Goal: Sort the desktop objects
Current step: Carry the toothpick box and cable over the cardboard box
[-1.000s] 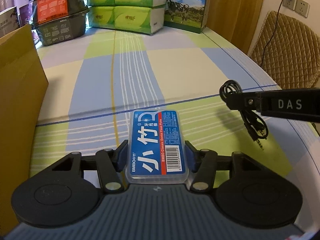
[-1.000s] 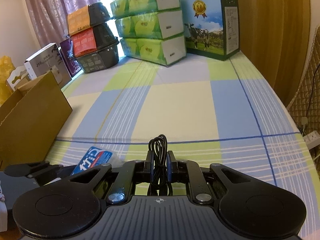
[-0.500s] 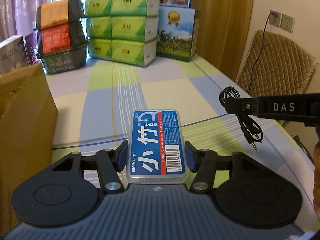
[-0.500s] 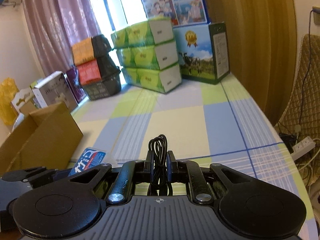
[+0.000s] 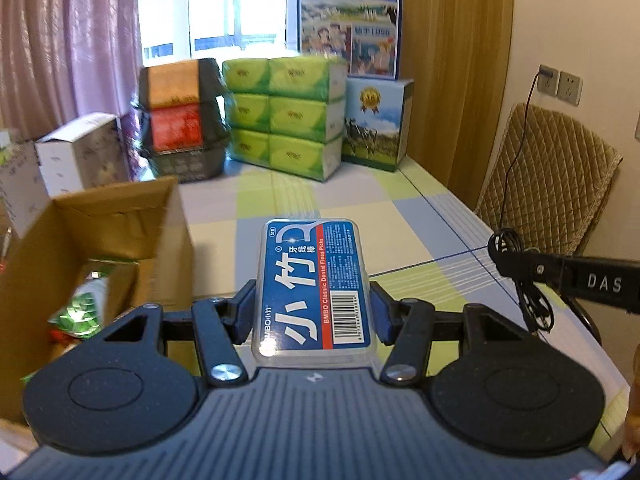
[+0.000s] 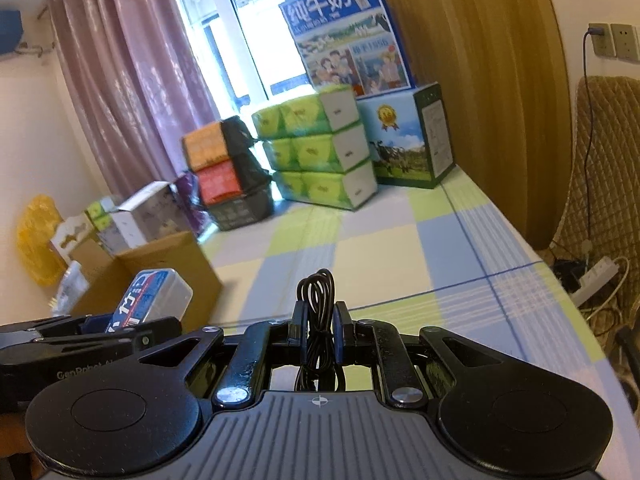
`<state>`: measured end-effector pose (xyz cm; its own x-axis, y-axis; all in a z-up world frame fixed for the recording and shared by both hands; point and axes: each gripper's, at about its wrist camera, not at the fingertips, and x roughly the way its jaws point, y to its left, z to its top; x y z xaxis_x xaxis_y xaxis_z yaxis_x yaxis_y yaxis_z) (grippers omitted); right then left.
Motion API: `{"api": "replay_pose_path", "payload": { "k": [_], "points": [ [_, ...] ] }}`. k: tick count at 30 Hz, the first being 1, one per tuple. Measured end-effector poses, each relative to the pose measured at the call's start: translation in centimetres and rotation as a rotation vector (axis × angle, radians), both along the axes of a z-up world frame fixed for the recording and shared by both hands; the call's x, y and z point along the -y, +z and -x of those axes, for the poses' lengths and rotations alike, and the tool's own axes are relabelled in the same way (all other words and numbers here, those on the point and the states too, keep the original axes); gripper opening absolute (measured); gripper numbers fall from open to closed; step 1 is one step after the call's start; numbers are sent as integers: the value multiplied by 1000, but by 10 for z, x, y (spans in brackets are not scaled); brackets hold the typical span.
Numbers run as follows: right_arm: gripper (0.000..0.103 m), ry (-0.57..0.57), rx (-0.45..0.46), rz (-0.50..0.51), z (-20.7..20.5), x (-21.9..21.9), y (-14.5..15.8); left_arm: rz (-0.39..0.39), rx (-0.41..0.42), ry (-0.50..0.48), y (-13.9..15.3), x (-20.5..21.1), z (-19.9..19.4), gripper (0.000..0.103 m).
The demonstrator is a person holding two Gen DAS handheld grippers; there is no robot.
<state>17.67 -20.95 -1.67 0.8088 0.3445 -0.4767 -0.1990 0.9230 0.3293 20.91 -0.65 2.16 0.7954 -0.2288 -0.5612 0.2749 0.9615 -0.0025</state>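
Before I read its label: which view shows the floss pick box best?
The left wrist view: the floss pick box faces the camera, label and barcode legible, between the left gripper's jaws. The right wrist view shows only its angled end, partly hidden.

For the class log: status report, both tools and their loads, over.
Left tool shut on floss pick box. Right tool shut on coiled black cable. Open cardboard box left; nothing in the way.

Left gripper (image 5: pixel 312 312) clamps a blue floss pick box (image 5: pixel 314 286) above the checkered tablecloth (image 5: pixel 360 216), open cardboard box (image 5: pixel 100 248) just left.
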Motion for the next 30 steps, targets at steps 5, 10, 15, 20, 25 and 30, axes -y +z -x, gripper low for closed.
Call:
{"api": "replay_pose_path", "payload": {
  "k": [5,10,15,20,25,30],
  "points": [
    [9,43,10,-30,36,-27,17,2,22,29,23,-24,35,51],
    [9,111,30,-46,63,-63,35,10,46,79,42,-51,69,51],
    [9,178,53,-52,81,-97,51,5,66,123,57,-81,94,51],
    [9,233,64,-47,89,-129,60,5,82,185,67,-118,113,51],
    [9,280,65,-34,91,-157,61,11,85,244,69,-153,121,51],
    [9,320,53,-11,91,-181,53,17,74,290,64,-181,124,51]
  ]
}}
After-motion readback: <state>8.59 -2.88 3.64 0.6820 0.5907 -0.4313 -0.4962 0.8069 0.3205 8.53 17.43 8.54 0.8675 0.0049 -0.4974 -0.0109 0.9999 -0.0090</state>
